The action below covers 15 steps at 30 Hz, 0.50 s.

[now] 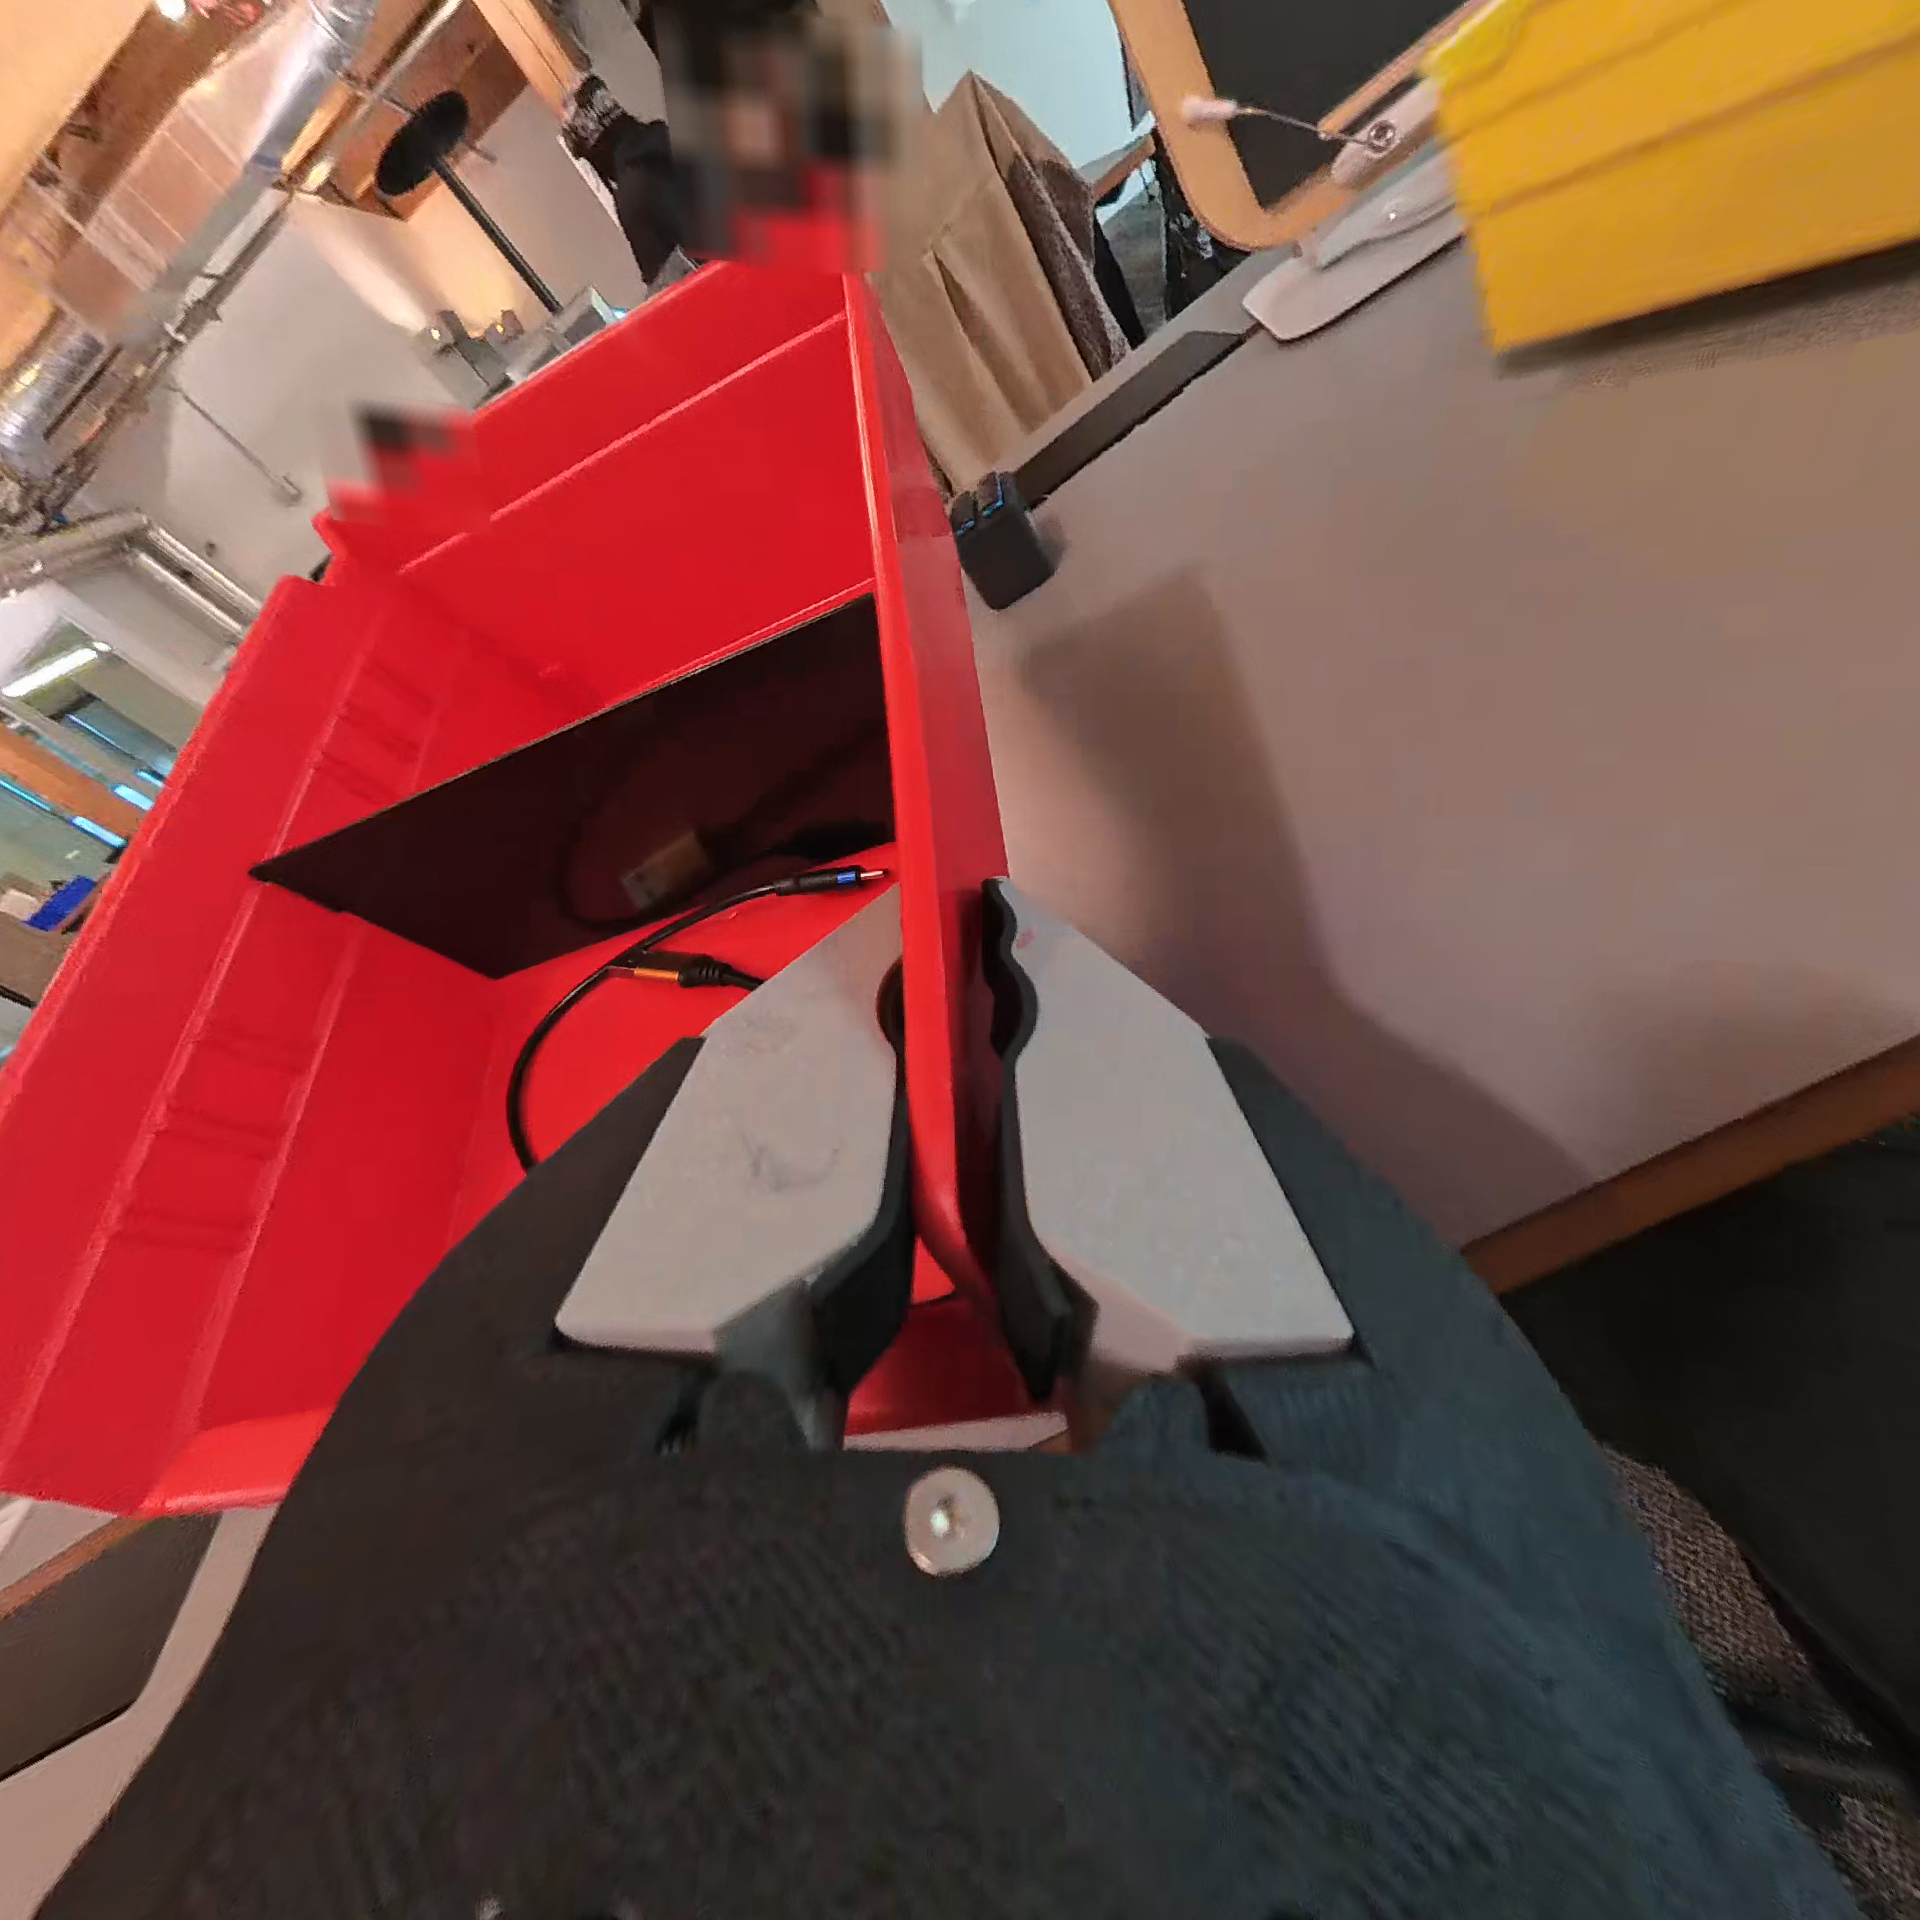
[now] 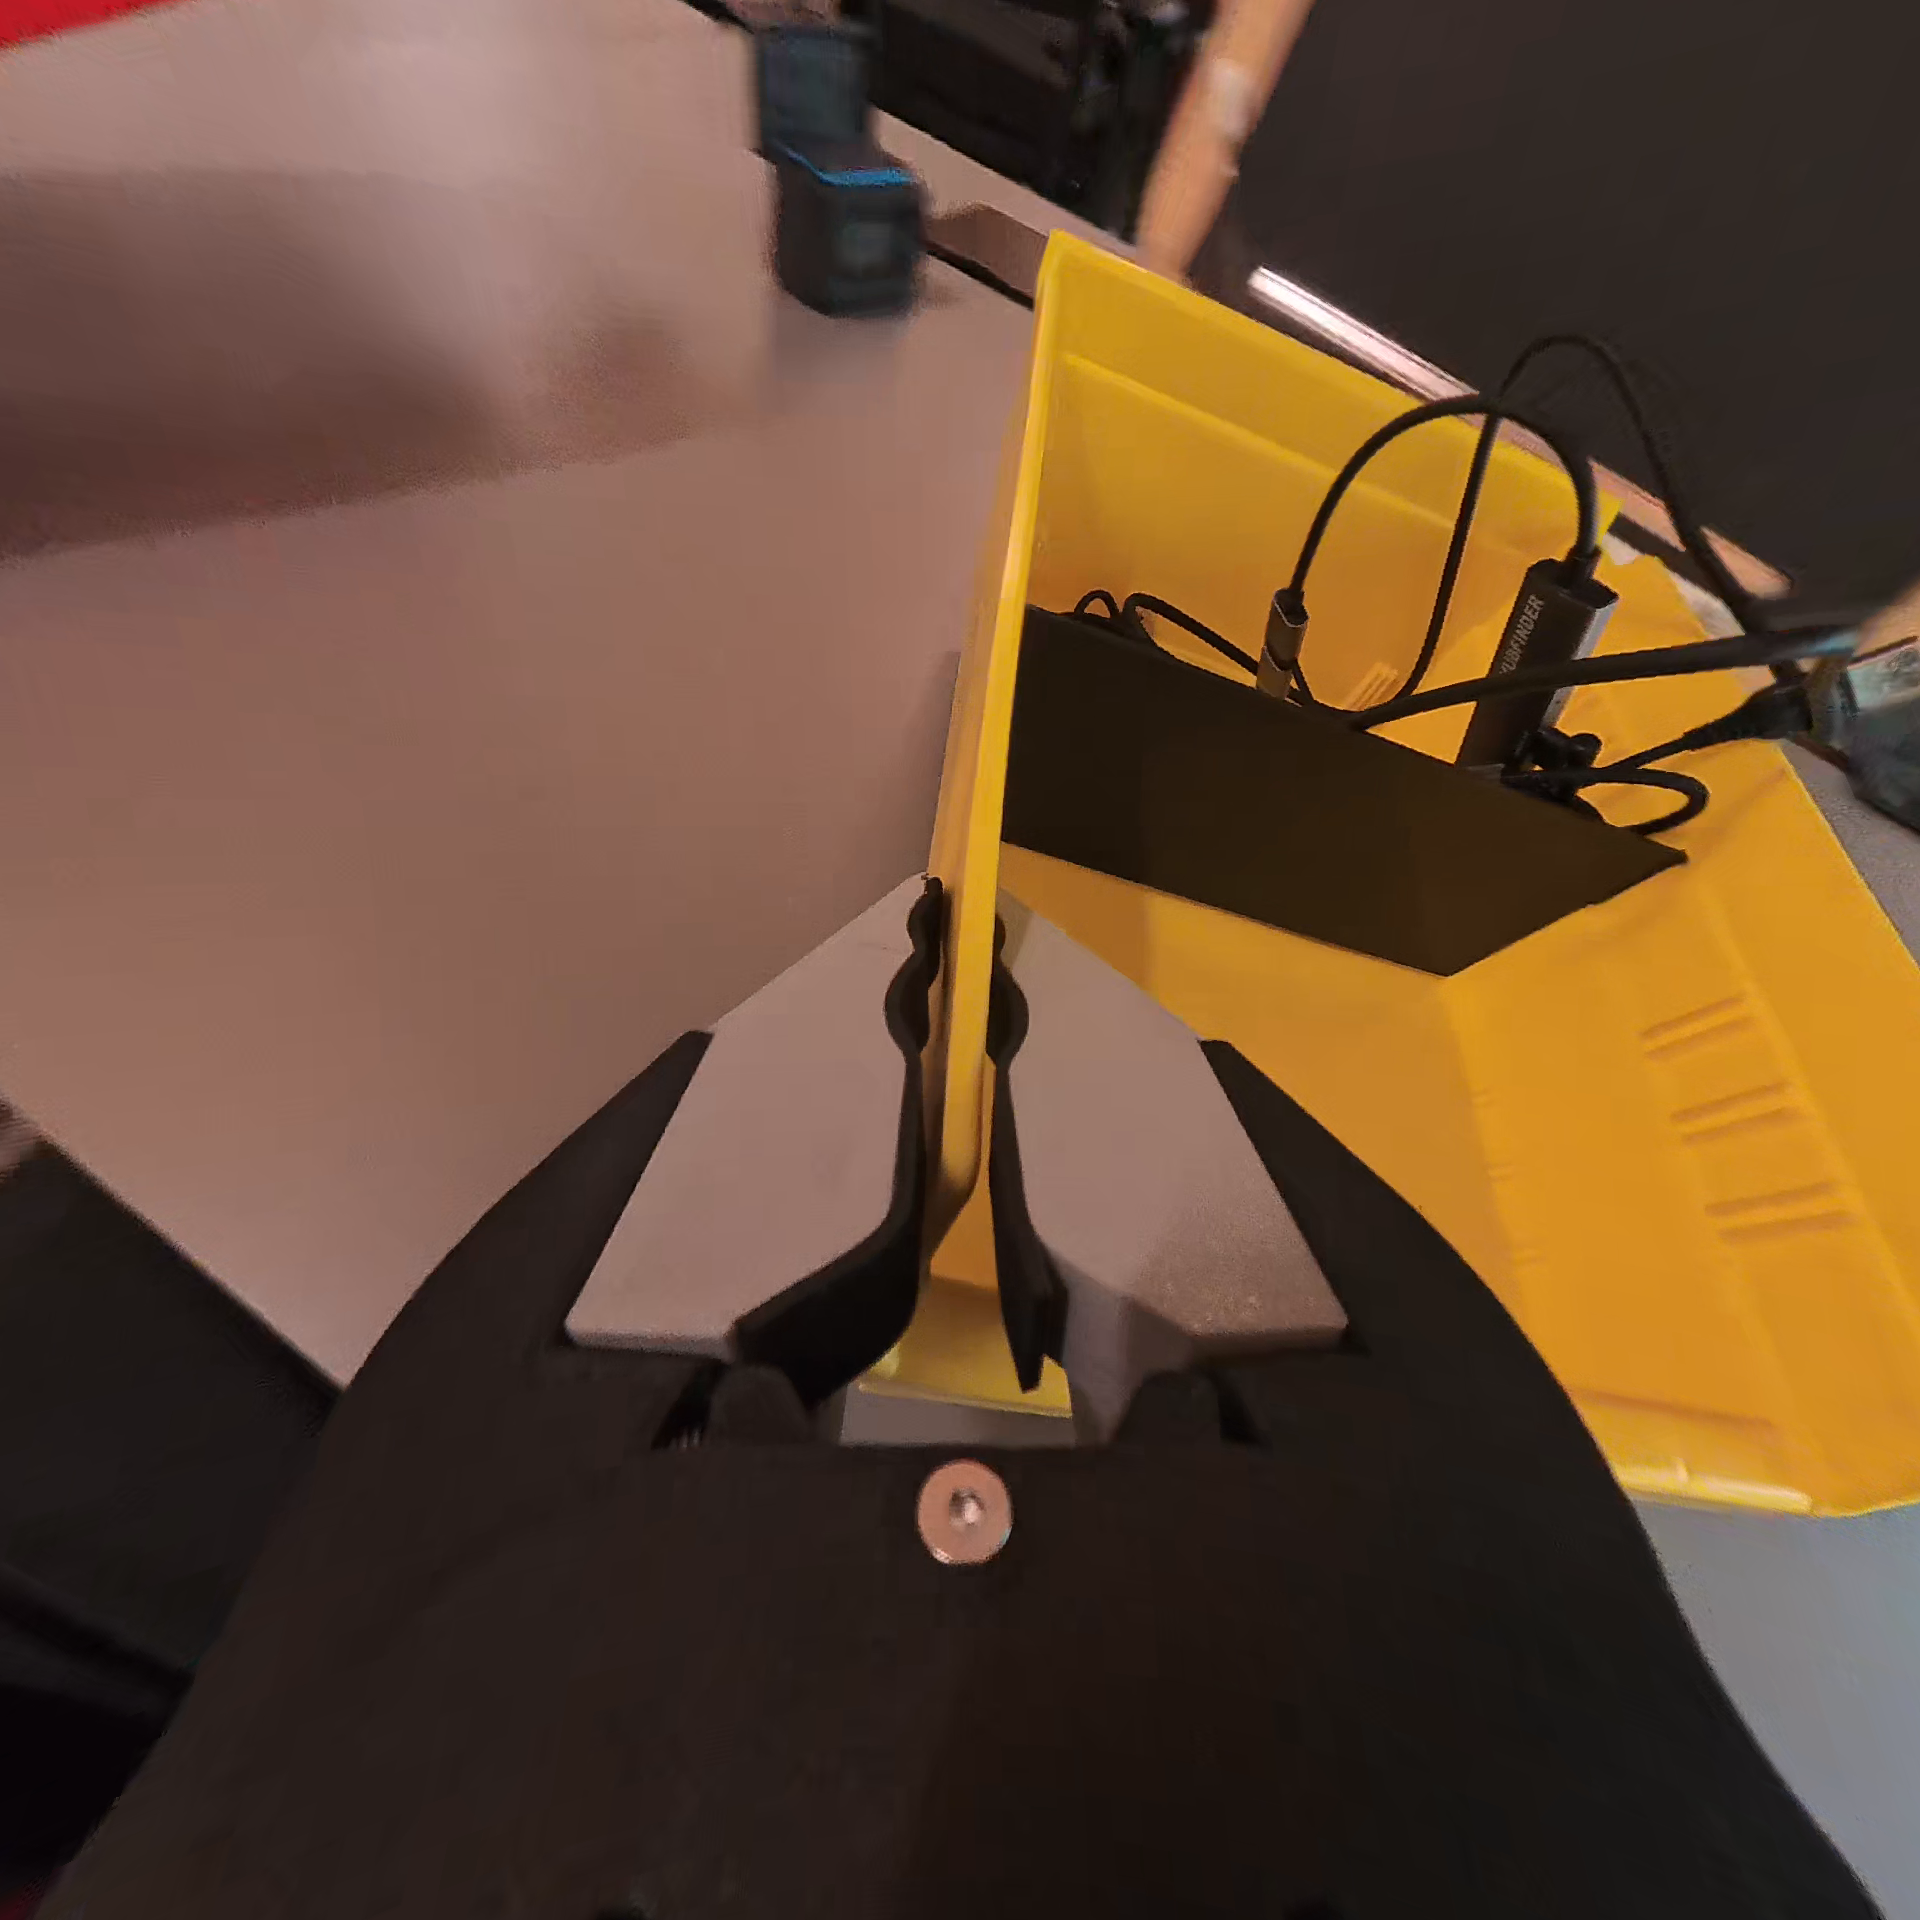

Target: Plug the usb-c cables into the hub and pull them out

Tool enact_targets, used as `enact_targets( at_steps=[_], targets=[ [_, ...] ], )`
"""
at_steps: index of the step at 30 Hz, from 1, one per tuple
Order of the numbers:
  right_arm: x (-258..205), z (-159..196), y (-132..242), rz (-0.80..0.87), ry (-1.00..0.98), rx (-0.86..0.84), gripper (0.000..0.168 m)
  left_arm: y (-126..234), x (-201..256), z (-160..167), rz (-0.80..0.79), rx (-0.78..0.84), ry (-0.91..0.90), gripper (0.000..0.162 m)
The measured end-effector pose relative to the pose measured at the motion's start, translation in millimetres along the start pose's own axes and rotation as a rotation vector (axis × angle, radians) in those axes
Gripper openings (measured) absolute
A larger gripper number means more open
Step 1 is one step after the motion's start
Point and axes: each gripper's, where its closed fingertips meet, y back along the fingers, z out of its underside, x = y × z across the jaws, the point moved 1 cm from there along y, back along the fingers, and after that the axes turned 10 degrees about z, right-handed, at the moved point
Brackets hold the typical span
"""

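My left gripper is shut on the right side wall of a red bin. Black USB-C cables lie loose on the bin floor in front of a black divider. My right gripper is shut on the left side wall of a yellow bin. Behind that bin's black divider stands a dark grey hub with black cables looped around it. The yellow bin also shows in the left wrist view at the far right.
Both bins rest on a grey table with a wooden front edge. A small black and blue device stands between the bins at the back; it also shows in the right wrist view. A chair and paper bag are behind. Spacing between my two grippers at the tips: around 35 centimetres.
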Motion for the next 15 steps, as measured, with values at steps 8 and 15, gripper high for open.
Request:
enact_targets(
  at_steps=[8, 15],
  targets=[
    [-245.5, -89.0, -51.2, -0.321, 0.103, 0.072, 0.025, 36.1, -20.7, 8.4, -0.109, -0.031, -0.013, 0.006],
    [-313.7, -163.3, -36.6, -0.381, 0.124, 0.203, 0.026, 72.3, -62.0, 8.7, -0.213, -0.042, 0.010, 0.006]
  ],
)
